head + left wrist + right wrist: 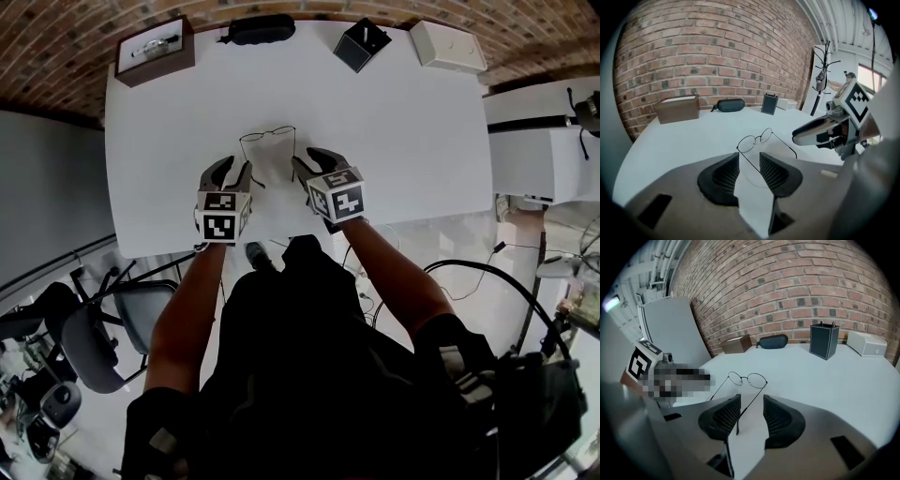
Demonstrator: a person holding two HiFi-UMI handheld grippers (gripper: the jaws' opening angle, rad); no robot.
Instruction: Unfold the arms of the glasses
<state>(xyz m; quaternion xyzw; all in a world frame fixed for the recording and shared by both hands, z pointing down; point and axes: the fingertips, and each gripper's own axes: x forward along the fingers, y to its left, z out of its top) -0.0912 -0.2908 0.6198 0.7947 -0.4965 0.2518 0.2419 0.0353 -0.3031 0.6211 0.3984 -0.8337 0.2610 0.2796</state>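
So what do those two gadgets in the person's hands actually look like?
Both the left gripper and the right gripper are grey, with two curved jaws lined by black ribbed pads. Each carries a white cube printed with black square markers. The person wears a dark top.

Black glasses (268, 134), white table (422, 141) (red-brick wall (717, 56))
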